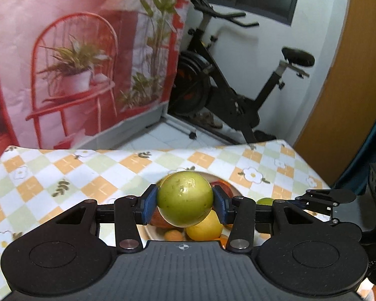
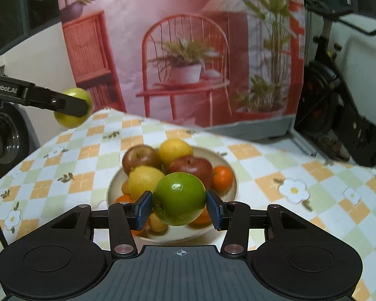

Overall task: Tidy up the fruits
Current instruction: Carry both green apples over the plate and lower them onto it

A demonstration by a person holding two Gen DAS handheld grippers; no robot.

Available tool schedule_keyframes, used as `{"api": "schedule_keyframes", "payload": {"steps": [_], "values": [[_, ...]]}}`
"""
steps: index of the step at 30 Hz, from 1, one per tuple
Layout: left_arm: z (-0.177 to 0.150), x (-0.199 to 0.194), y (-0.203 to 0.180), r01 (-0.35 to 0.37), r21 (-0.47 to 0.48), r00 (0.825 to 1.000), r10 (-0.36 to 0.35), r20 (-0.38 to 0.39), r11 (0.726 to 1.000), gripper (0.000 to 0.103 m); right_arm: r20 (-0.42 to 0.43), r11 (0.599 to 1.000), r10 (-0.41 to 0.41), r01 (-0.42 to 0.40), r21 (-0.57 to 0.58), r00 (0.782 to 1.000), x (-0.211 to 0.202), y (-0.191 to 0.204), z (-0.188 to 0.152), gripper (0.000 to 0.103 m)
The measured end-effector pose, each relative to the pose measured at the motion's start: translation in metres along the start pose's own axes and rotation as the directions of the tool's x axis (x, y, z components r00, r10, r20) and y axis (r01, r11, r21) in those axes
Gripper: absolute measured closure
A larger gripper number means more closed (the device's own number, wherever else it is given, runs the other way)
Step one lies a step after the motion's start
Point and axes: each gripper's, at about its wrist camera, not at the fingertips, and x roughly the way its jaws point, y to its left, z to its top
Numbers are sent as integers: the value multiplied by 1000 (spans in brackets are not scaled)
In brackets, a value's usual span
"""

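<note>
- Left gripper (image 1: 185,205) is clamped on a yellow-green apple (image 1: 184,198), blue pads (image 1: 150,204) pressing both sides at about its widest part. It sits dead centre of the left wrist view, lifted clear of the plate.
- Right gripper (image 2: 179,207) has the same kind of hold on a darker green apple (image 2: 179,198), centre of its own frame, hanging just over the near edge of the pile.
- In the right wrist view the left gripper's apple shows at the middle left, well off to the side of the plate (image 2: 226,195).
- Plate still holds two red apples (image 2: 190,166), two lemons (image 2: 174,150) and some oranges (image 2: 221,176), heaped up in the middle of the checked tablecloth (image 2: 300,175).
- My take: both are carrying fruit off to be sorted. Keep the squeeze steady, round fruit pivots easily between flat pads.
- Lift the right one up before swinging sideways, otherwise it could clip the lemons and roll the heap.
- Can't see any drop-off spot in either view, so aim for bare cloth well apart from the plate.
</note>
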Motion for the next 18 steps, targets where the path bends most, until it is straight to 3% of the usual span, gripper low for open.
{"api": "schedule_keyframes", "payload": {"steps": [12,18], "values": [[4,66,0,36,42,995,-31,-99,998,53,-77,997,62,-58,60,995,34,-12,-19,59],[3,82,3,39,31,993,-35,-113,999,53,-80,994,85,-79,70,993,42,-12,-22,59]]}}
